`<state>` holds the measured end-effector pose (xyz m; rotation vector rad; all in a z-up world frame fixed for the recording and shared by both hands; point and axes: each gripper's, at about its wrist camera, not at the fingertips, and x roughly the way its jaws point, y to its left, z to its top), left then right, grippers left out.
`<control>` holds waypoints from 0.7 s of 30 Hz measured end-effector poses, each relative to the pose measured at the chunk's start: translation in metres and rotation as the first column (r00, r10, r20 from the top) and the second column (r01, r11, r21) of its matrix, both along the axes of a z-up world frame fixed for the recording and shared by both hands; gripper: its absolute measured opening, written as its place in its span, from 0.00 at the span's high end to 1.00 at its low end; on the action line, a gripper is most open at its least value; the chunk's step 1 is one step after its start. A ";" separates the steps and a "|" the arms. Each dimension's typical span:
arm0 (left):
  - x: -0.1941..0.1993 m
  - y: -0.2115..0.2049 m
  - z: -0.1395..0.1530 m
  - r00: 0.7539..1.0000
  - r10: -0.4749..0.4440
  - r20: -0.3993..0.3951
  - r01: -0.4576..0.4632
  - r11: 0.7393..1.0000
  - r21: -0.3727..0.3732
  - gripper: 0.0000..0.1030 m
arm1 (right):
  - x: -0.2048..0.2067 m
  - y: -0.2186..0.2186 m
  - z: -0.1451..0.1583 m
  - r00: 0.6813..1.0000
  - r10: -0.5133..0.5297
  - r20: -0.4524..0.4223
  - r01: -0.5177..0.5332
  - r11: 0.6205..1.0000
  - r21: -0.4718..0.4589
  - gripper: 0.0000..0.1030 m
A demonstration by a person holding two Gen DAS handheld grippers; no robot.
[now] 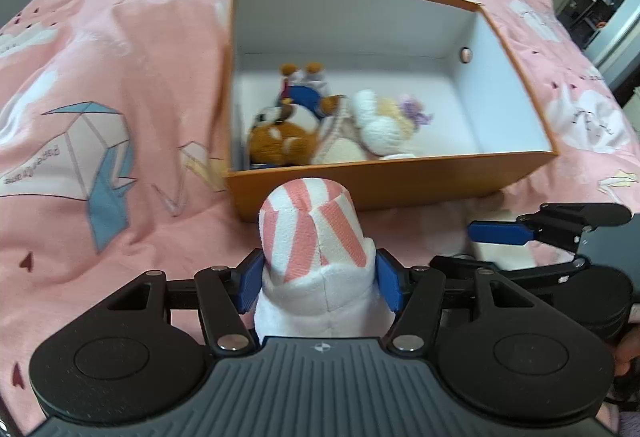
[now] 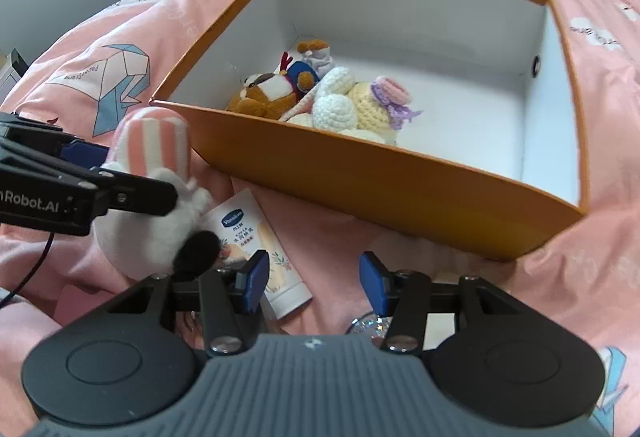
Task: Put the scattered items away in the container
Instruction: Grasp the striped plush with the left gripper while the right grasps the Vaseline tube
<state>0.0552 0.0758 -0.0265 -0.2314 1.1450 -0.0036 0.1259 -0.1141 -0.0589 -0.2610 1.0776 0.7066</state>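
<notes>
The left gripper (image 1: 316,279) clamps a pink-striped white plush toy (image 1: 316,237) at lower centre, just before the orange box (image 1: 360,189). The right gripper (image 2: 314,283) stands open and empty above the hand cream tube (image 2: 256,237).

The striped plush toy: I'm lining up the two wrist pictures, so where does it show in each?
Left wrist view: striped plush toy at bottom centre, clamped between the left gripper pads, just before the orange box.
Right wrist view: toy at the left edge, left of the box's near corner.
Shared landmark: the orange box with plush toys inside.
</notes>
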 end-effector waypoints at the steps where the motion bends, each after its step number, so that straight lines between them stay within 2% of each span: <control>1: 0.001 0.003 -0.003 1.000 0.006 -0.012 -0.006 1.000 -0.008 0.34 | 0.003 0.002 -0.001 1.000 0.003 -0.009 -0.003 1.000 -0.001 0.48; 3: 0.003 0.006 -0.010 0.999 0.020 -0.032 -0.021 1.000 -0.019 0.32 | 0.007 0.006 -0.004 1.000 0.005 -0.018 -0.005 1.000 -0.008 0.48; 10: 0.006 0.013 -0.033 0.996 0.029 -0.079 -0.033 0.998 -0.047 0.29 | 0.009 0.006 0.004 0.999 -0.007 0.032 0.007 1.000 -0.007 0.48; 18: 0.004 -0.001 -0.041 0.996 -0.018 -0.087 0.018 1.000 0.000 0.28 | 0.007 0.007 0.000 1.000 -0.001 0.009 0.001 1.000 -0.003 0.48; 21: 0.000 0.001 -0.041 0.997 -0.008 -0.083 0.008 1.000 -0.003 0.29 | 0.001 0.010 0.002 1.000 0.013 0.011 -0.013 1.000 0.009 0.47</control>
